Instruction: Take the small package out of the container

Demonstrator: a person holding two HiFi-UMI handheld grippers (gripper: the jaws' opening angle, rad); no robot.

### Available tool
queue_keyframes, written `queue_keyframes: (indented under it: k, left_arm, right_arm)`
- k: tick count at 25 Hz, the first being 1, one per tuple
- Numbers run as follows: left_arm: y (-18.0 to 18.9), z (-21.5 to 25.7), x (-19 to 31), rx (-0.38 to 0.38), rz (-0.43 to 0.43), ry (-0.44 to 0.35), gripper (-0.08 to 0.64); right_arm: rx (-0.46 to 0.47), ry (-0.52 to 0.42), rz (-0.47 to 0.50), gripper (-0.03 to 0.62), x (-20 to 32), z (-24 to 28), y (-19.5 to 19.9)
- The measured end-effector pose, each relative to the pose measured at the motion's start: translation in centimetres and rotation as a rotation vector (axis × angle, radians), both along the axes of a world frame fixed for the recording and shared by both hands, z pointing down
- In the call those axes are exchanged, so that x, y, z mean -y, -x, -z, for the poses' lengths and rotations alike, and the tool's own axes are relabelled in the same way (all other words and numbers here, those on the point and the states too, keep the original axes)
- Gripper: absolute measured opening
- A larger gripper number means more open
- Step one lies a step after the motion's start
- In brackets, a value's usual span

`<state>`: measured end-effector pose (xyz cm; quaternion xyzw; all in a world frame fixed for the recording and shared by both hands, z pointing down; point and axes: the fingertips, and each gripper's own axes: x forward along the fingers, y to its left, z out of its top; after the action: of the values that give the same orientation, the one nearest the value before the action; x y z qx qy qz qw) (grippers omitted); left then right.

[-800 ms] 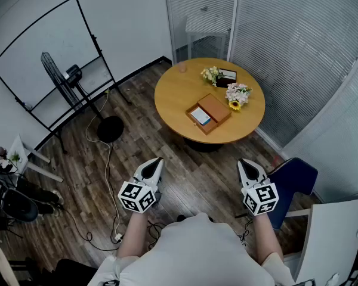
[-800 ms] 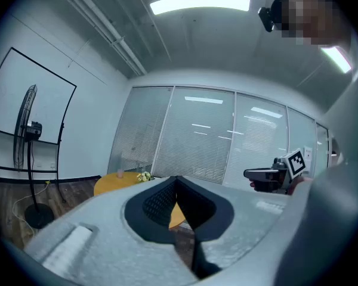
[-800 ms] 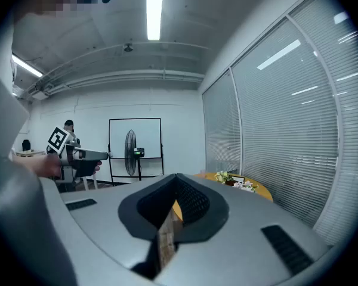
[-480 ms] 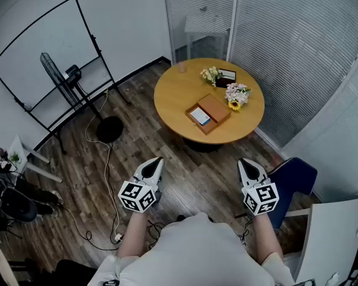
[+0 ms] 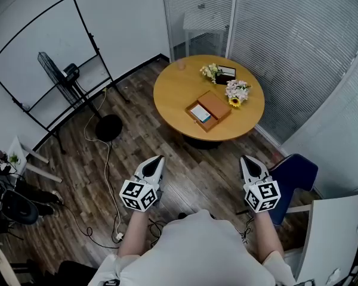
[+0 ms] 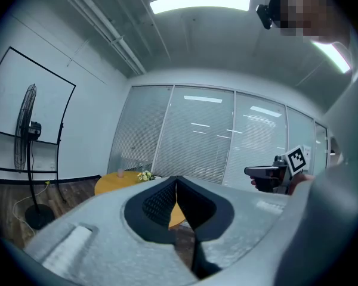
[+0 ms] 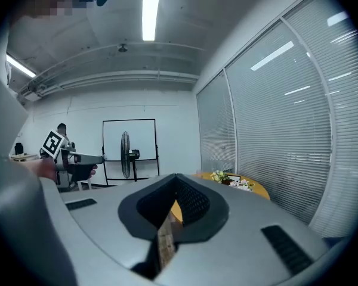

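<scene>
An open brown box, the container (image 5: 207,111), lies on the round wooden table (image 5: 179,88) across the room. A small white and blue package (image 5: 200,113) sits in its left half. My left gripper (image 5: 156,159) and right gripper (image 5: 248,159) are held close to my body, well short of the table, pointing towards it. Both are shut with nothing between the jaws. The left gripper view looks past its shut gripper (image 6: 176,180) to the table (image 6: 116,180) and the right gripper (image 6: 274,171). In the right gripper view its gripper (image 7: 176,177) is also shut and the left gripper (image 7: 71,158) shows.
Two flower bunches (image 5: 237,93) and a small frame (image 5: 227,73) stand at the table's far side. A whiteboard on a stand (image 5: 42,52) and a fan (image 5: 62,76) are at the left, with cables (image 5: 107,177) on the wood floor. A blue chair (image 5: 295,177) stands at my right.
The head view has shifted slightly, so the table sits a little higher in it. Both grippers stay shut and near my body.
</scene>
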<state>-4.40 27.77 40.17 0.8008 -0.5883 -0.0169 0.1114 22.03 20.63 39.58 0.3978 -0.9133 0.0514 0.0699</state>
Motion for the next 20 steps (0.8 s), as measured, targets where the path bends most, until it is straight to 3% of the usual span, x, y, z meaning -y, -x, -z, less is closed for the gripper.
queue_keyframes:
  k: [10,14,20]
  left_arm:
    - [2.8,-1.9,-0.1,-0.009,-0.008,0.036,0.020]
    - [3.7,-2.6,-0.2,-0.004,-0.018,0.044,0.019]
    - [4.4,-3.0,-0.9,-0.014,-0.038,0.052,0.020]
  right_arm:
    - [-0.026,0.021,-0.030,0.009,-0.3,-0.9,2.6]
    - [-0.024,0.036,-0.041,0.074,-0.7,-1.5,3.3]
    - [-0.023,0.049,-0.052,0.089,-2.0,-2.2,4.6]
